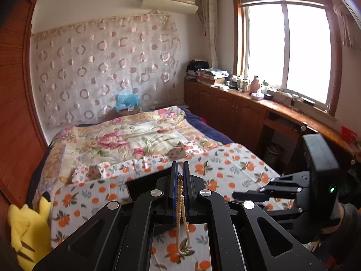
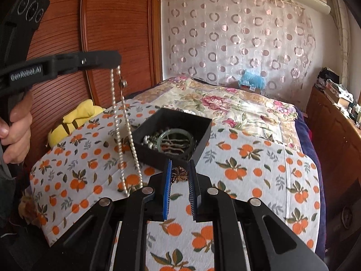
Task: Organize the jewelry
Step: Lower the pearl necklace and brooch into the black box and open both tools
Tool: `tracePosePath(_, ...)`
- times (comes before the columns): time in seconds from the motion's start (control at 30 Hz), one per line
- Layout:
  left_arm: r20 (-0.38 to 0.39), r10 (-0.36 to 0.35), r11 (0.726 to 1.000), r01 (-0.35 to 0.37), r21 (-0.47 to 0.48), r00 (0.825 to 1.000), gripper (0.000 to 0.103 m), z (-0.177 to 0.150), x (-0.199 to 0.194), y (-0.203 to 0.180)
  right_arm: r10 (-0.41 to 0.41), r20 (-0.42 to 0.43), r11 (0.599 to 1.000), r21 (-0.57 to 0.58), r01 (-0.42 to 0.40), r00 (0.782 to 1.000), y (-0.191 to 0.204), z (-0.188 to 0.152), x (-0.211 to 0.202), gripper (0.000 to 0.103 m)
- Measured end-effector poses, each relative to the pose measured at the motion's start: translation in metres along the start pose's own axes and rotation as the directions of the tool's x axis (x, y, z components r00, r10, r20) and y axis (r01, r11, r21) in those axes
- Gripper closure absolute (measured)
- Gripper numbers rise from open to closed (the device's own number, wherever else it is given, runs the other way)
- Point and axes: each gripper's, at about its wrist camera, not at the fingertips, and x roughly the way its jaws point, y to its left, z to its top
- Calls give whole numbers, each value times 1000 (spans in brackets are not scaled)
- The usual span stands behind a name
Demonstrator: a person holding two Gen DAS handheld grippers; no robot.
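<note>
My left gripper (image 1: 180, 166) is shut on a cream bead necklace (image 1: 183, 221) that hangs down between its fingers. In the right wrist view the left gripper (image 2: 115, 62) is raised at the upper left, and the necklace (image 2: 126, 135) dangles from it down to the orange-print cloth (image 2: 259, 169), left of a black box (image 2: 203, 140). The box holds a green bangle (image 2: 176, 143) and beads. My right gripper (image 2: 179, 169) is open, low over the cloth, with a bronze flower-shaped brooch (image 2: 179, 174) lying between its fingertips, just in front of the box.
The orange-print cloth (image 1: 237, 169) lies on a bed with a floral quilt (image 1: 135, 135). A yellow plush toy (image 1: 29, 225) sits at the bed's left edge. A wooden wardrobe (image 2: 101, 22) stands to the left. A cluttered wooden counter (image 1: 259, 103) runs under the window on the right.
</note>
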Motion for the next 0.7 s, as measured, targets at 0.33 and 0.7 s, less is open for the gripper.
tracePosePath(0.33, 49, 56, 998, -57, 15, 997, 100, 45, 0, 10, -13, 3, 1000, -3, 13, 1000, -10, 29, 14, 87)
tracePosePath(0.7, 68, 101, 995, -100, -13, 993, 100, 74, 13, 27, -22, 10, 1000, 12, 22, 1000, -19, 49, 31, 87)
